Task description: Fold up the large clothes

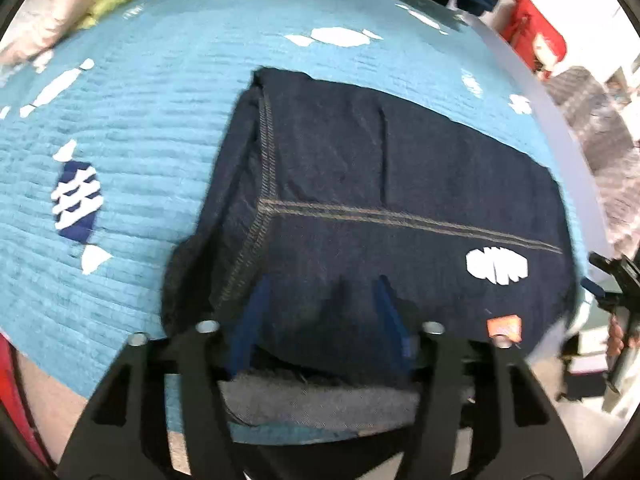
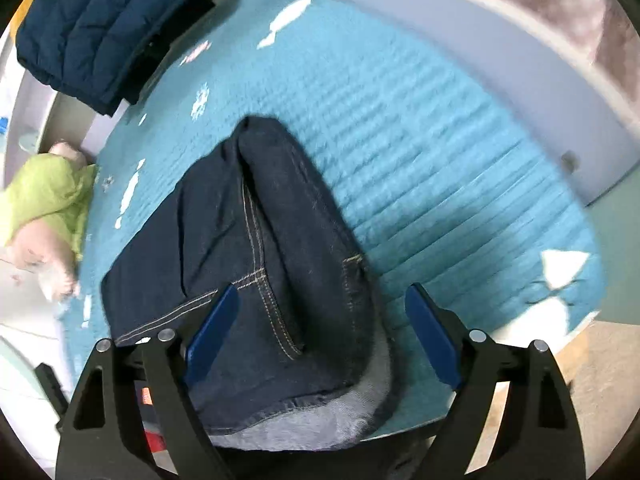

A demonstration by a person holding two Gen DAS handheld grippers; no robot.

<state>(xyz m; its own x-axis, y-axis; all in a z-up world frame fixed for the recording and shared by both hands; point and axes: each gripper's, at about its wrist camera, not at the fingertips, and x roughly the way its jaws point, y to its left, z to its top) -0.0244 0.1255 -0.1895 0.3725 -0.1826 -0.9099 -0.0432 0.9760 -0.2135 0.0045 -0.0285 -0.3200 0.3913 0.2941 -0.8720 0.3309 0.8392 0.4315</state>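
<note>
- Dark indigo denim jeans with tan double stitching (image 1: 360, 184), folded into a compact thick bundle, lying on the turquoise quilted bedspread with white fish shapes (image 1: 152, 120), close to its near edge.
- Lighter inner face of the denim showing along the near fold, in both wrist views.
- Left gripper with black arms and blue pads (image 1: 320, 312): jaws apart, straddling the near edge of the bundle; pads not seen to press on the cloth, though blur leaves this somewhat unsure.
- Right gripper of the same make (image 2: 324, 320): jaws wide apart, one pad over the denim, the other over bare bedspread; nothing clamped.
- Judged progress: folding of this garment looks all but finished, bundle released and lying by itself.
- Left to do, as a judgement: perhaps squaring the loose left-hand layers, then setting the bundle aside.
- Navy quilted puffer jacket (image 2: 108, 20) at the far end of the bed, seemingly folded already.
- Lime-green and pink soft item (image 2: 44, 200) beside the bed edge, too blurred to identify.
</note>
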